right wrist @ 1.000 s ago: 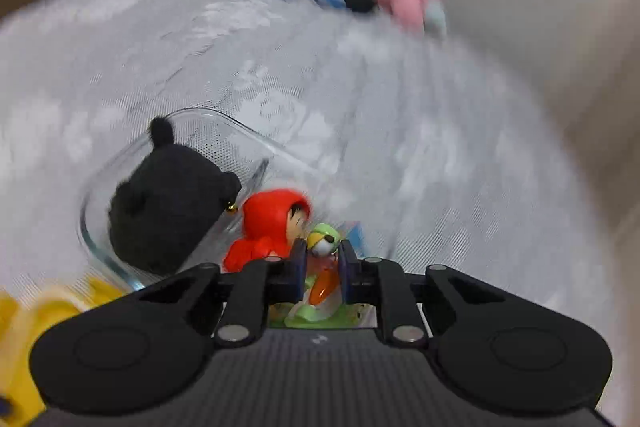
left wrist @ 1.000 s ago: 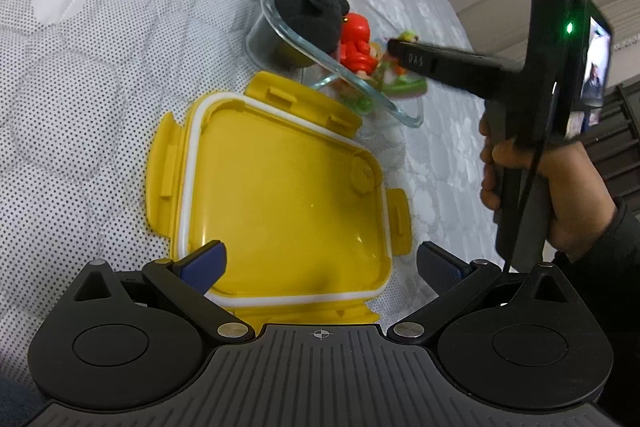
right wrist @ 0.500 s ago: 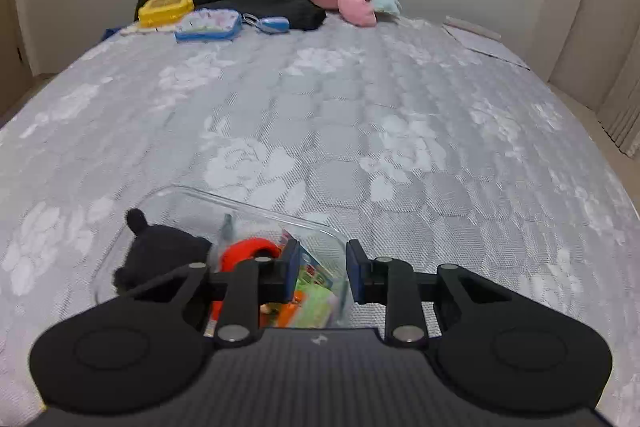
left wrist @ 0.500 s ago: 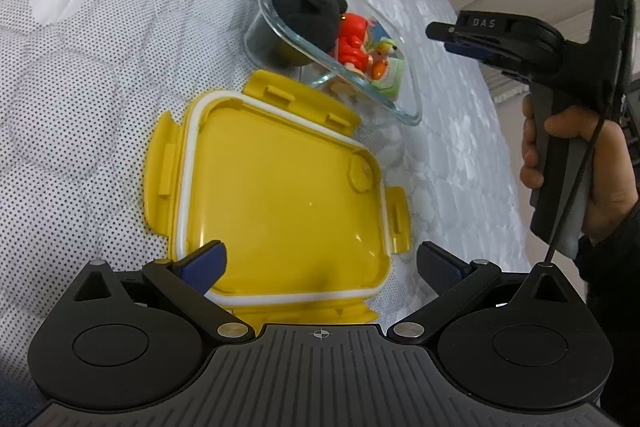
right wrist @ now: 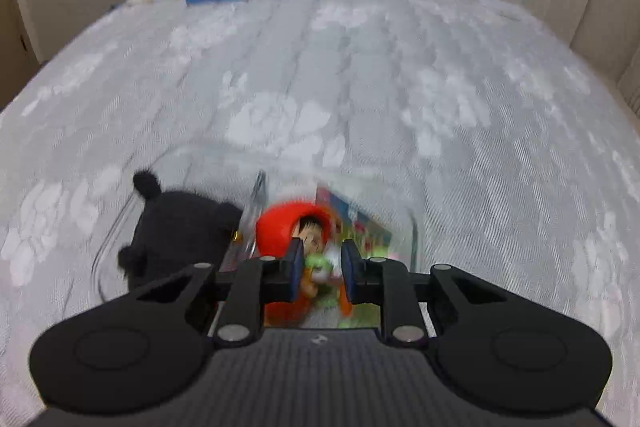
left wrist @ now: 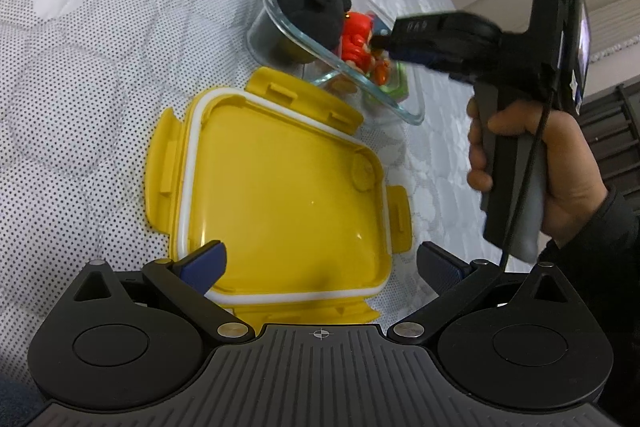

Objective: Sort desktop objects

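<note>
Right gripper (right wrist: 319, 261) over clear glass container (left wrist: 414, 113), jaws closing around blurry green-orange figurine (right wrist: 318, 265), contact unclear. Left gripper (left wrist: 320, 261) spread wide above yellow square lid (left wrist: 280, 195).

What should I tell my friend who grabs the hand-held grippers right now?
Left hand-held gripper: open, over the near edge of the yellow lid, which is lying off the box.
Right hand-held gripper: jaws closing, green-and-orange figure between them; grip unclear.
Glass container holds the black plush, the red-hooded figure and that figure.
Left: put the lid on the container.
</note>
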Demonstrator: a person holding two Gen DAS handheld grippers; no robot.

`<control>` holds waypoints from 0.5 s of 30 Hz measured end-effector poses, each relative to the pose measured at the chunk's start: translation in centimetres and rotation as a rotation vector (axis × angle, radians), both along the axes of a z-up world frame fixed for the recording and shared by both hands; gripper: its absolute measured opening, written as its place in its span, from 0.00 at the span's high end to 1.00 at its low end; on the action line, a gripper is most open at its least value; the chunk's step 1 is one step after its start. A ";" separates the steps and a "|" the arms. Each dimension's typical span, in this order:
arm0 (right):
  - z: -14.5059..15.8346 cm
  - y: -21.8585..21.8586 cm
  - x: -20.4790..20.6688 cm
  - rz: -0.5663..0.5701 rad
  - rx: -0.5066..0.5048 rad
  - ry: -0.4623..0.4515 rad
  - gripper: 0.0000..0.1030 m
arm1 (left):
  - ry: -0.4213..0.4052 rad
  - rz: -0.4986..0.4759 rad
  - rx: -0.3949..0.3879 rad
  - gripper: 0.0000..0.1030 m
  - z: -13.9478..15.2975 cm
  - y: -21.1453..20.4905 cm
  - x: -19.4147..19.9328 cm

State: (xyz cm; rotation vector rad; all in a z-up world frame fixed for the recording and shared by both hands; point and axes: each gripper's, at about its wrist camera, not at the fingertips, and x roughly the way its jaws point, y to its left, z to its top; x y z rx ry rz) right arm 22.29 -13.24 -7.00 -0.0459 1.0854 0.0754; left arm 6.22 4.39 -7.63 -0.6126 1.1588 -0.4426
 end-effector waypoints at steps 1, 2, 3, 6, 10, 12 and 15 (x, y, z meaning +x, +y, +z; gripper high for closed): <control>0.0 -0.1 -0.2 0.003 0.000 0.013 0.79 | 0.000 -0.001 0.000 0.00 0.0 0.0 0.0; 0.2 -0.2 -0.5 0.011 0.002 0.019 0.79 | 0.000 -0.002 -0.001 0.00 0.0 0.0 0.0; 0.4 -0.3 -0.8 0.017 0.006 0.011 0.79 | 0.000 -0.002 -0.002 0.00 0.0 0.0 0.0; 2.1 -0.9 -1.3 0.020 0.006 -0.094 0.78 | 0.000 -0.003 -0.005 0.00 0.1 0.0 -0.1; 3.1 -1.4 0.5 0.006 -0.066 -0.165 0.75 | 0.001 -0.006 -0.004 0.00 0.0 -0.2 -0.1; 2.3 -1.6 1.9 -0.015 -0.064 -0.138 0.76 | 0.002 -0.006 -0.004 0.00 0.0 -0.2 -0.1; 0.7 -1.6 3.2 -0.031 -0.064 -0.093 0.76 | 0.007 -0.002 -0.010 0.00 -0.1 -0.1 -0.1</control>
